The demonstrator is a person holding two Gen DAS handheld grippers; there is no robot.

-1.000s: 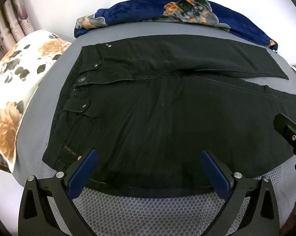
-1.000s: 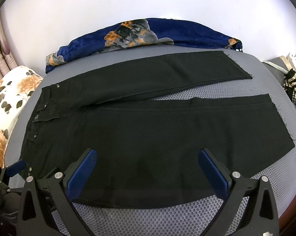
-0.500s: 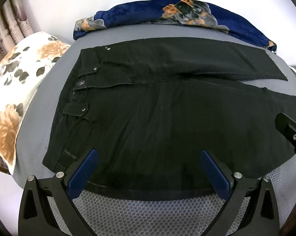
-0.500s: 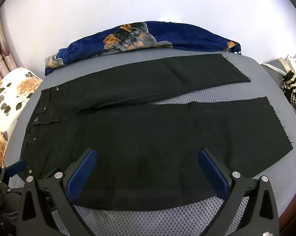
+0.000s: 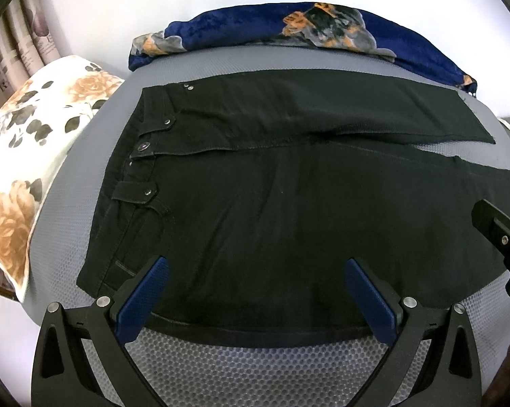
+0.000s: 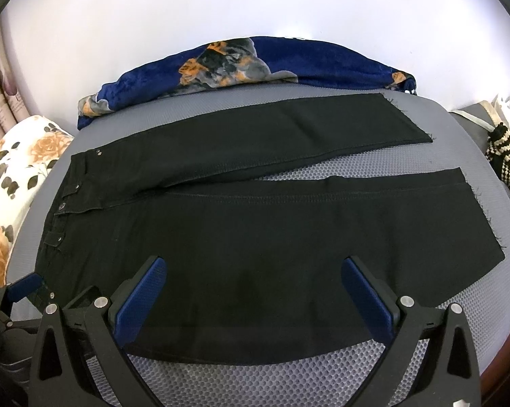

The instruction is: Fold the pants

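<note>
Black pants (image 5: 271, 203) lie flat on a grey mesh mattress (image 5: 255, 366), waistband to the left, both legs spread apart and running right. In the right wrist view the pants (image 6: 255, 237) show both frayed hems at the right. My left gripper (image 5: 256, 273) hovers open above the near edge by the hip, nothing between its blue pads. My right gripper (image 6: 255, 273) is open above the near leg's edge, also holding nothing. Each gripper shows at the other view's side edge.
A blue floral blanket (image 5: 288, 30) is bunched along the far edge by the white wall. A floral pillow (image 5: 27, 156) lies to the left. A striped knit item (image 6: 507, 159) sits at the right. Bare mattress mesh (image 6: 255, 380) lies in front of the pants.
Both views have drifted slightly; the pants sit a little lower and nearer in the frames. The fabric has not moved and both grippers stay open.
</note>
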